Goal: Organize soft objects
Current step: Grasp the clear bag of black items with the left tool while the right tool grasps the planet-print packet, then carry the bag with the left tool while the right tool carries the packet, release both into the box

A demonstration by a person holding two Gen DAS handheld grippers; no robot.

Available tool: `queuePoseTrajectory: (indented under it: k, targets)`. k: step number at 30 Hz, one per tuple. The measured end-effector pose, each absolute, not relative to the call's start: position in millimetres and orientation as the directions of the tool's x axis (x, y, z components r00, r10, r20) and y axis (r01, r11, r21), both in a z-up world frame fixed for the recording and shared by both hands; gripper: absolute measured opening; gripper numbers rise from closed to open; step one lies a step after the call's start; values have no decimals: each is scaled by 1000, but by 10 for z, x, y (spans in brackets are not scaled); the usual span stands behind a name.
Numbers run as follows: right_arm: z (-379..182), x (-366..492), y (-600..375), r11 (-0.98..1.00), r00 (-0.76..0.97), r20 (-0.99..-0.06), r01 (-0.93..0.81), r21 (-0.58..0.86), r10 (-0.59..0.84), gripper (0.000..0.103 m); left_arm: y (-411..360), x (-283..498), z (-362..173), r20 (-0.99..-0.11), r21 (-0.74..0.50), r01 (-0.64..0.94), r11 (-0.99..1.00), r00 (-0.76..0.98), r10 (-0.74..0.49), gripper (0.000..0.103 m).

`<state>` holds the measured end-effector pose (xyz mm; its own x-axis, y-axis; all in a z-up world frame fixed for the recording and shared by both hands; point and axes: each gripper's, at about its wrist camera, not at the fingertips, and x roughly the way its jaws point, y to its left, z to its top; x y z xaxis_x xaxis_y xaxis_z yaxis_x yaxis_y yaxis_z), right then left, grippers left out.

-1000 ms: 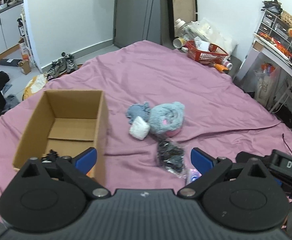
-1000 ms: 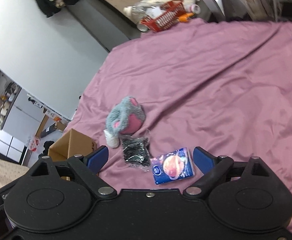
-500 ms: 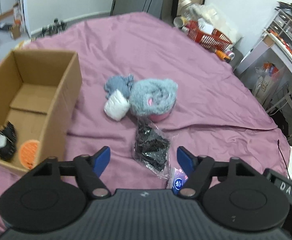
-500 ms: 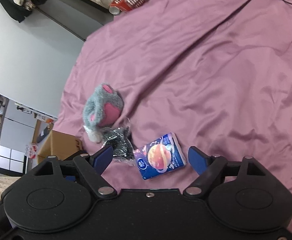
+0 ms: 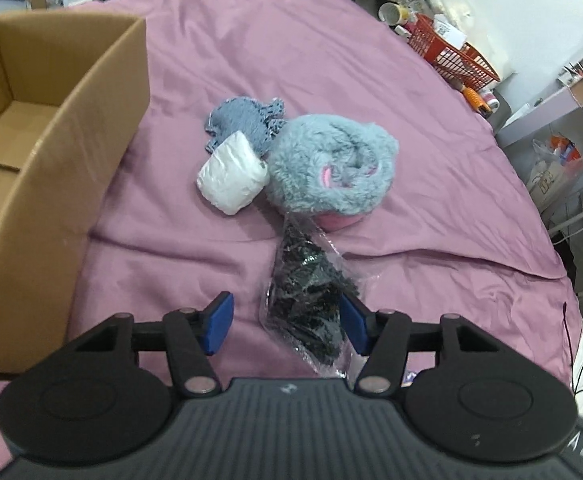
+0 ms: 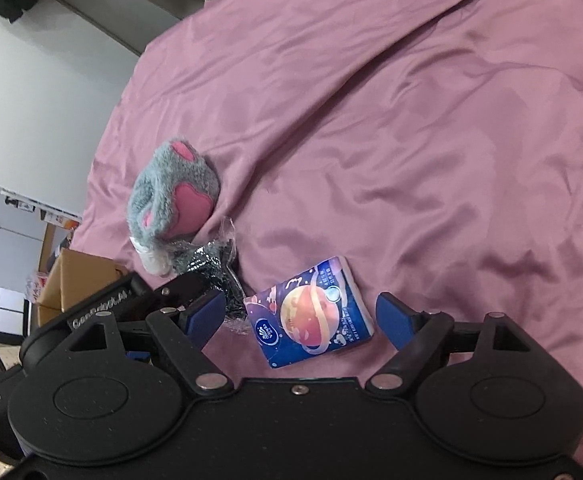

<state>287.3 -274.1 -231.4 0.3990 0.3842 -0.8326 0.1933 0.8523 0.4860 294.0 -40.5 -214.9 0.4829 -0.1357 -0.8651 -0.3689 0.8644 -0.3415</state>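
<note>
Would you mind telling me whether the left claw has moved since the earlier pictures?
Yes. The left claw has come forward and down toward the black item in a clear bag, which now lies between its fingers; the cardboard box looms closer.

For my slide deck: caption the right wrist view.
Open right gripper frames a planet-print tissue pack on the purple bedsheet, with a grey-and-pink plush toy beyond.

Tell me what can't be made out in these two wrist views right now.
- Cardboard box: its contents, in the left wrist view; the near wall and the frame edge cut off the floor.
- Tissue pack: barely visible in the left wrist view, behind the left tongs' body.
- Clear bag of black items: its lower end, behind the same tongs; the contents are too jumbled to identify.
- White bundle: mostly hidden by the grey plush in the right wrist view.
</note>
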Motion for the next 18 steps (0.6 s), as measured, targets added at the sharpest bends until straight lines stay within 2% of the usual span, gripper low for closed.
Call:
queuePoseTrajectory:
  k: [3,4,5,6,11,18]
  targets:
    - [-2353,2905,-2657,862,386,-842,186,471,377,82,-373,2986,-2208,-856,-365,-372,853,495,-151,58]
    - [-2357,2912,-2637,865,384,-844,183,467,374,82,-367,2996,-2221,-853,-371,-373,850,499,-153,53]
    - [-2363,2922,-2608,871,382,-848,178,458,368,82,-364,3010,-2238,-849,-383,-373,845,503,-162,43]
    - [-2378,2930,-2574,879,379,-854,172,444,357,82,-362,3025,-2254,-843,-405,-370,836,506,-184,39]
    - [-2440,2960,-2486,899,365,-870,158,409,332,82,-370,3046,-2224,-828,-422,-368,829,530,-187,28]
    - [-2501,2951,-2344,936,356,-894,117,333,274,82,-320,2958,-2125,-815,-427,-364,828,551,-179,26]
